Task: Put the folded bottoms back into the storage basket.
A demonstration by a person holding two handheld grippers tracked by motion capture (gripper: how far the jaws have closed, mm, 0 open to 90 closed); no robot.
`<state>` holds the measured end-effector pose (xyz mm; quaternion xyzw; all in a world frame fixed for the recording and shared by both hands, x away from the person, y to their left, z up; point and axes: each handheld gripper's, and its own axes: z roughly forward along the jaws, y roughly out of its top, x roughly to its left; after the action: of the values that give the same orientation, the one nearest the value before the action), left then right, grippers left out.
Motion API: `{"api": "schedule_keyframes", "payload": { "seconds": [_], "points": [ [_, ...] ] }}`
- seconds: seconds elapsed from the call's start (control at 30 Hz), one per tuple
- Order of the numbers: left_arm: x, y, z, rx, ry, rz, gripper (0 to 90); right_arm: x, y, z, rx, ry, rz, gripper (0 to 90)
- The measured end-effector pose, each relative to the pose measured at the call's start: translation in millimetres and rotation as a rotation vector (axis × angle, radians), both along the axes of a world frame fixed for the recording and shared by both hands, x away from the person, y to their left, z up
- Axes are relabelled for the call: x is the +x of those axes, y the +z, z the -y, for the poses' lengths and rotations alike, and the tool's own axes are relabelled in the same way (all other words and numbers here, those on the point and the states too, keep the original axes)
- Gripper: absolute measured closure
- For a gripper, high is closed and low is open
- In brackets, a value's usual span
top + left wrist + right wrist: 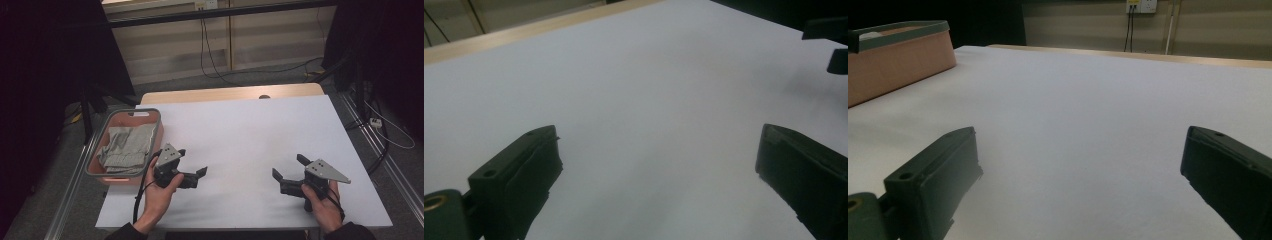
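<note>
A person holds my left gripper [193,162] low over the white table sheet [250,135], just right of a pink basket [152,114]. Its jaws stand wide open with nothing between them, as the left gripper view [659,145] confirms. My right gripper [289,167] is held near the front right of the sheet, pointing left. It is open and empty too, seen close up in the right gripper view [1078,145]. In the basket lies crumpled grey cloth [122,147]. The basket's pink wall [898,62] rises at the far left of the right gripper view.
The wooden table edge [230,93] runs along the back of the sheet. Cables [210,55] hang down the wall behind. Dark stands and a floor cable [380,125] sit to the right of the table. The other gripper's jaw tips [830,45] show at the top right of the left gripper view.
</note>
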<state>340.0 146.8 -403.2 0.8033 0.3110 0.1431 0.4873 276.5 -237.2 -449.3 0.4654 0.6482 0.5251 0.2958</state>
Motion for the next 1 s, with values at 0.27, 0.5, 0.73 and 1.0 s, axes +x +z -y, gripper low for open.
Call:
{"api": "schedule_keyframes", "payload": {
  "seconds": [0.27, 0.5, 0.73, 1.0],
  "points": [
    [-9.7, -8.3, -2.3, -0.022, 0.0, 0.004, 4.2, -0.8, -0.1, 0.1, -0.006, 0.0, 0.002, 2.1],
    [-14.2, -23.4, -15.7, -0.061, 0.044, -0.007, 4.1, -2.3, -0.4, 1.2, -0.009, -0.006, 0.001, 2.2],
    [-16.6, -28.6, -23.5, -0.078, 0.059, 0.021, 4.0, -4.6, -0.2, 1.1, -0.017, -0.008, 0.006, 2.2],
    [-14.2, -30.3, -28.8, -0.115, 0.096, 0.009, 4.0, -4.5, -0.2, 1.9, -0.012, -0.014, -0.002, 2.0]
  ]
}}
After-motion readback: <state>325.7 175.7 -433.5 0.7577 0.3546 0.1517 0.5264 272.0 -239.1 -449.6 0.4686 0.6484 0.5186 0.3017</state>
